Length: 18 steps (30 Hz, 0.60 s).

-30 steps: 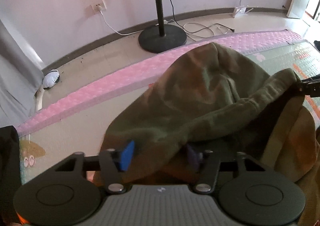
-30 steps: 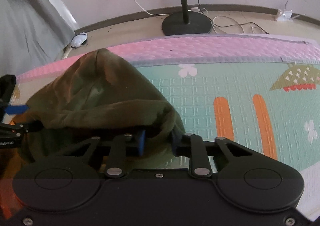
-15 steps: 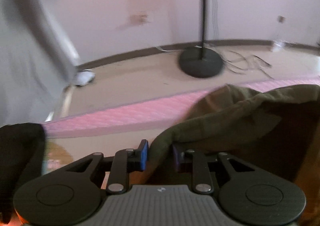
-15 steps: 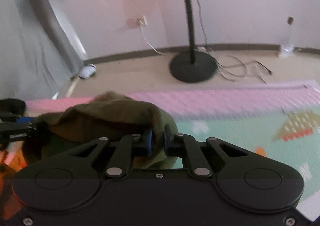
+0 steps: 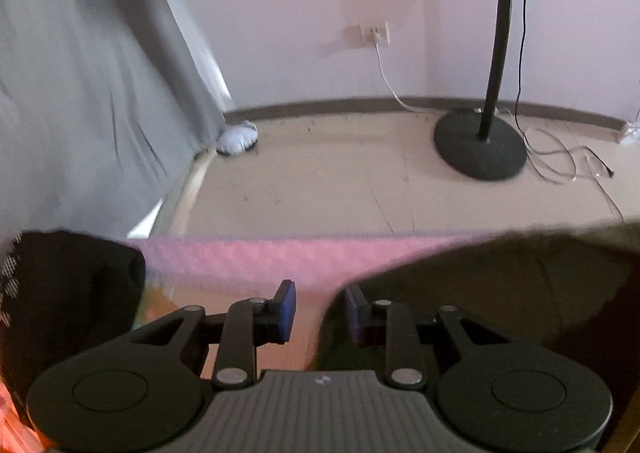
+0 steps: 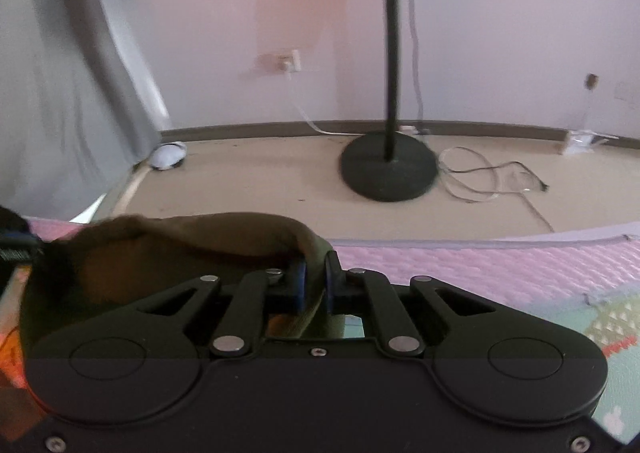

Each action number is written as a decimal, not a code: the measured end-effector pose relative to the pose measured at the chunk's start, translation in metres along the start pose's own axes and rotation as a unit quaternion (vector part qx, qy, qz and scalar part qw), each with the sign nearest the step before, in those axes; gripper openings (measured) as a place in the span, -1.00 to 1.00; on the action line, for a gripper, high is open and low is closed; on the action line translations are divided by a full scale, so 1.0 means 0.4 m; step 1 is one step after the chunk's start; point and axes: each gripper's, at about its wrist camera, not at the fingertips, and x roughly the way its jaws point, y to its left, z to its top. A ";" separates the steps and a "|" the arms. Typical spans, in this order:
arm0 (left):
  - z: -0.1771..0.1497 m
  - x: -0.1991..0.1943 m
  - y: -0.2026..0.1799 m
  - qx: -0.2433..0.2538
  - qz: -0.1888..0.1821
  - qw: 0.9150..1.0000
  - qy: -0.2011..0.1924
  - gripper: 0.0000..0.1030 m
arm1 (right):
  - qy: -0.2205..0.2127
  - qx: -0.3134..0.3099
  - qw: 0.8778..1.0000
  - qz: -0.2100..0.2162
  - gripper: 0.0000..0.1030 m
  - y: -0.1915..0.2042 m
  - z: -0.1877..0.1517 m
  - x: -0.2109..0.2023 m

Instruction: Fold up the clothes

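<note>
One olive garment (image 6: pixel 192 241); right gripper (image 6: pixel 314 285) pinching it; left gripper (image 5: pixel 320 311) agape

The garment (image 6: pixel 192 241) lies on the play mat (image 6: pixel 500 265), left of the right gripper (image 6: pixel 314 285). Beyond the mat's far edge, a lamp stand (image 6: pixel 388 169) sits on the floor (image 6: pixel 248 189), cables (image 6: pixel 488 177) to its right, a curtain (image 6: pixel 60 93) far left.

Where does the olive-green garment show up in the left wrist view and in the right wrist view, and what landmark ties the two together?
Left wrist view: the olive-green garment fills the lower right, beside the open left gripper.
Right wrist view: it lies lower left of centre, its edge pinched in the right gripper.
Shared landmark: the black lamp base on the floor.
</note>
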 end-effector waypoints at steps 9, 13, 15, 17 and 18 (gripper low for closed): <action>-0.035 -0.010 0.010 0.015 -0.031 0.999 0.007 0.16 | 0.049 0.033 0.998 0.023 -0.50 -0.088 -0.065 0.013; -0.060 -0.012 0.015 0.026 -0.047 0.998 0.013 0.49 | 0.023 0.051 0.998 0.042 -0.07 -0.118 -0.048 -0.007; -0.070 -0.006 0.005 0.042 -0.044 0.998 0.020 0.52 | 0.035 0.029 0.998 0.041 -0.06 -0.107 -0.025 0.009; -0.079 0.005 -0.015 0.067 -0.031 0.997 0.029 0.52 | 0.056 0.000 0.998 0.036 -0.06 -0.080 -0.009 0.037; -0.083 0.010 -0.025 0.079 -0.025 0.996 0.034 0.53 | 0.067 -0.014 0.997 0.033 -0.06 -0.067 0.000 0.051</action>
